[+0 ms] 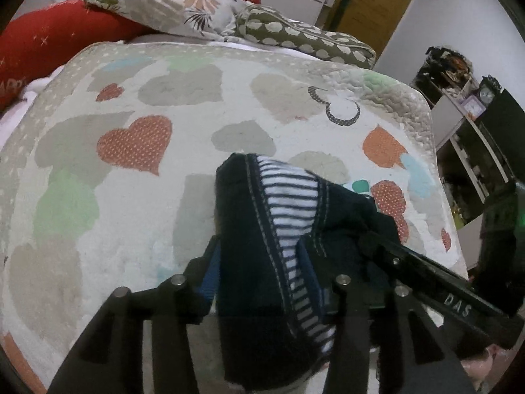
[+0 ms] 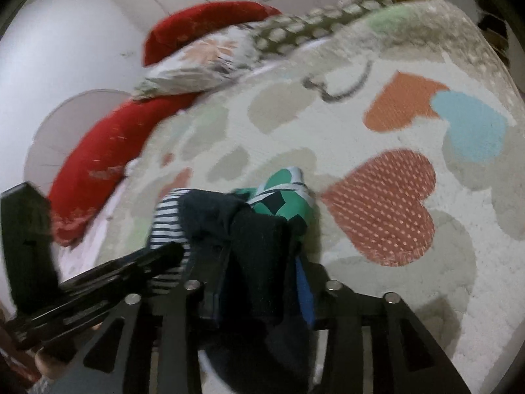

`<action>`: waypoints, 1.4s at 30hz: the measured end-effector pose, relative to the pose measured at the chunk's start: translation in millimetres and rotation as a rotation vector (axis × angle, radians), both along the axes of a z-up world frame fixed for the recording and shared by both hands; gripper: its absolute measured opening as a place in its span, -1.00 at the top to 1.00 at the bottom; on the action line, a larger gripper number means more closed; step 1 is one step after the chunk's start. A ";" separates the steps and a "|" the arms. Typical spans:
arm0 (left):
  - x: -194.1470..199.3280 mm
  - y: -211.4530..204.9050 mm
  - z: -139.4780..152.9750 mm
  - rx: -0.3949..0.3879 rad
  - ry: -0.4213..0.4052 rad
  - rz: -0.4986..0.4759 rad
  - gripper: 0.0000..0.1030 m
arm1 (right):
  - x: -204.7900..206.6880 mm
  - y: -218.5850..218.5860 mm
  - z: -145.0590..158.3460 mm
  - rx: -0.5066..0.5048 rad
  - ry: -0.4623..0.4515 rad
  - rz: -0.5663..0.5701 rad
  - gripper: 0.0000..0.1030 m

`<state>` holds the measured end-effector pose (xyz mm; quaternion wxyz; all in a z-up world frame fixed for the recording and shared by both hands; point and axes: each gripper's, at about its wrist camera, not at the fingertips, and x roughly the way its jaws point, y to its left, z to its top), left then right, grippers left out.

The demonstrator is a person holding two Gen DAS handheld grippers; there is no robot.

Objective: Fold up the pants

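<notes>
The pants (image 1: 262,262) are dark navy with a blue-and-white striped lining and pale stitching. My left gripper (image 1: 259,262) is shut on their bunched edge and holds them above the bed. My right gripper (image 2: 259,262) is shut on the same pants (image 2: 256,246), where a green and white patterned patch (image 2: 285,193) shows. The two grippers are close together; the right one (image 1: 426,279) shows in the left wrist view and the left one (image 2: 115,279) shows in the right wrist view. The rest of the pants hangs hidden below the fingers.
A quilted bedspread (image 1: 131,229) with orange, green and grey hearts covers the bed. Red cushions (image 1: 49,42), a floral pillow (image 1: 177,3) and a spotted olive pillow (image 1: 305,39) lie at the head. A dark shelf unit (image 1: 475,124) stands past the bed's right edge.
</notes>
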<state>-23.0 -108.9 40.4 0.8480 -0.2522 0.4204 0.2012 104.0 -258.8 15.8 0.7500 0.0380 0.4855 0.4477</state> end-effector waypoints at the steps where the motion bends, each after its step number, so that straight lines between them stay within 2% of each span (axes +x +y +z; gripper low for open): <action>1: -3.7 -3.1 2.5 0.007 0.003 0.000 0.05 | 2.1 -3.3 -3.0 0.009 0.023 -0.011 0.14; 3: -12.6 -13.2 9.2 0.051 0.017 -0.002 -0.11 | 2.4 -13.3 0.1 0.040 0.040 -0.022 0.12; 4: -19.2 -19.3 13.2 0.084 0.024 0.003 -0.13 | 0.2 -19.5 4.2 0.049 0.031 -0.028 0.12; 7: -41.4 -41.0 24.8 0.168 0.031 0.015 -0.26 | -11.7 -42.5 18.4 0.063 -0.023 -0.046 0.04; 9: -56.9 -55.2 30.2 0.197 0.025 0.027 -0.41 | -21.9 -57.5 24.7 0.060 -0.057 -0.064 0.01; 14: -87.5 -86.1 35.1 0.235 0.030 0.055 -0.42 | -56.8 -93.8 29.4 0.055 -0.114 -0.110 -0.01; 17: -101.1 -98.7 34.8 0.254 0.030 0.076 -0.42 | -74.3 -109.0 27.8 0.056 -0.119 -0.155 -0.03; 21: -116.1 -113.4 34.9 0.342 0.041 0.103 -0.42 | -90.6 -124.0 23.9 0.052 -0.123 -0.198 -0.04; 28: -133.9 -118.5 38.2 0.302 0.000 0.108 -0.42 | -115.0 -123.9 29.0 -0.047 -0.231 -0.211 -0.10; 42: -143.9 -127.1 37.6 0.262 -0.011 0.075 -0.42 | -136.5 -113.1 33.1 -0.096 -0.281 -0.185 -0.14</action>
